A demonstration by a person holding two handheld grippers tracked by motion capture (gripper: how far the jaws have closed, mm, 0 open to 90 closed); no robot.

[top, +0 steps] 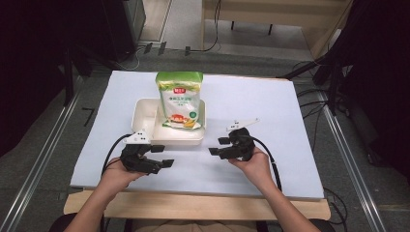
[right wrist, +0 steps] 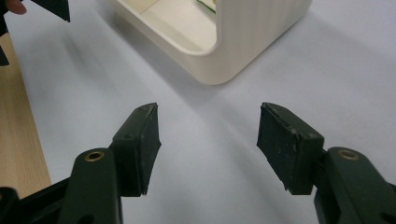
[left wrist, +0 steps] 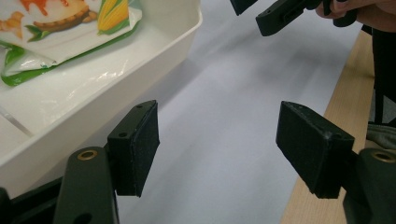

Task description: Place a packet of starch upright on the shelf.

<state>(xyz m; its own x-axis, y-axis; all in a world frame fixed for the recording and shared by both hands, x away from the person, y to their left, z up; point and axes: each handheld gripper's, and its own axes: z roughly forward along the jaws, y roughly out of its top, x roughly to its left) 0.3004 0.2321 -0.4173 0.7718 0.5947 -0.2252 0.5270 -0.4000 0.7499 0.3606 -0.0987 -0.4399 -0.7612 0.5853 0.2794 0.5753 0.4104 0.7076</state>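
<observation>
My left tongs (top: 162, 155) and right tongs (top: 218, 146) both gape empty, low over the table (top: 270, 106), flanking the tray's (top: 145, 110) near edge; pouch (top: 180, 99) stands inside.

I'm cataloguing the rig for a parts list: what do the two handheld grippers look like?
Both the left gripper and right gripper are black, each with two blocky fingers faced with flat dark pads, brass-ringed screw holes, a pale three-cornered plate on top and a trailing black cable. The person's forearms are bare.
</observation>
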